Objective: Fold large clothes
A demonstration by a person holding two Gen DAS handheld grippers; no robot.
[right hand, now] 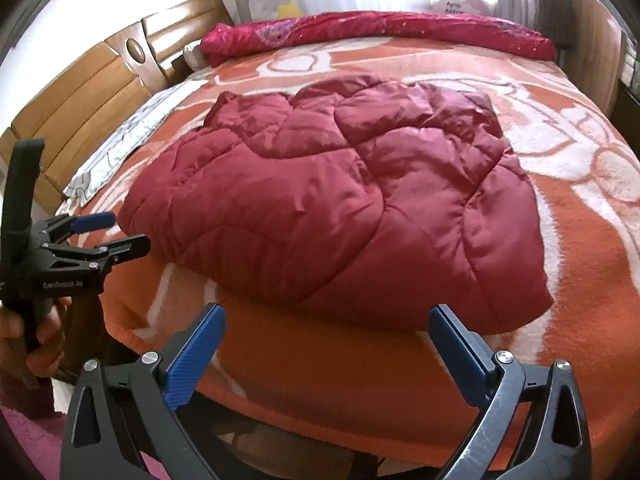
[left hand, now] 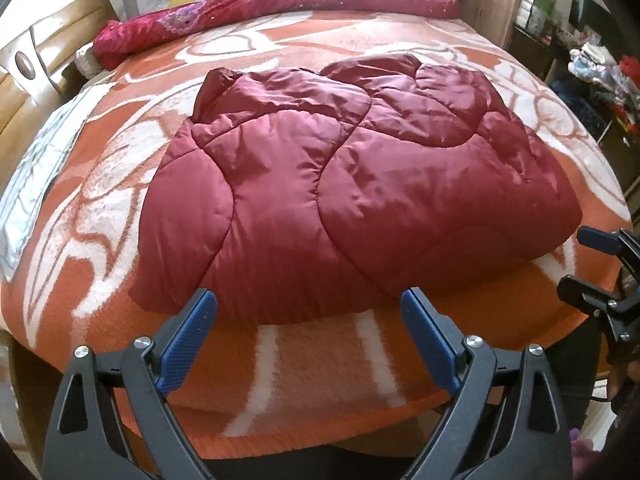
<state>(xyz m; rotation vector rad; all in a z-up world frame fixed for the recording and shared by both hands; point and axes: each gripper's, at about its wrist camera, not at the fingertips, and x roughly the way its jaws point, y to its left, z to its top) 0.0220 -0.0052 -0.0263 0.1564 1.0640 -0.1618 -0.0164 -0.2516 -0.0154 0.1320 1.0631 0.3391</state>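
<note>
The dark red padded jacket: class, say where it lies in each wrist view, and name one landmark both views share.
Left wrist view: the jacket fills the centre, just beyond the open left gripper.
Right wrist view: the jacket lies centre, slightly right, beyond the open right gripper.
Shared landmark: the rolled red quilt at the bed's far edge.

Folded maroon quilted coat (left hand: 352,184) on orange blanket (left hand: 320,364), left gripper (left hand: 308,312) agape.

Ahead of the gripper, a glossy quilted padded jacket (left hand: 352,184) lies on a fuzzy woven blanket (left hand: 312,376); glossy wooden headboard (right hand: 80,100).
</note>
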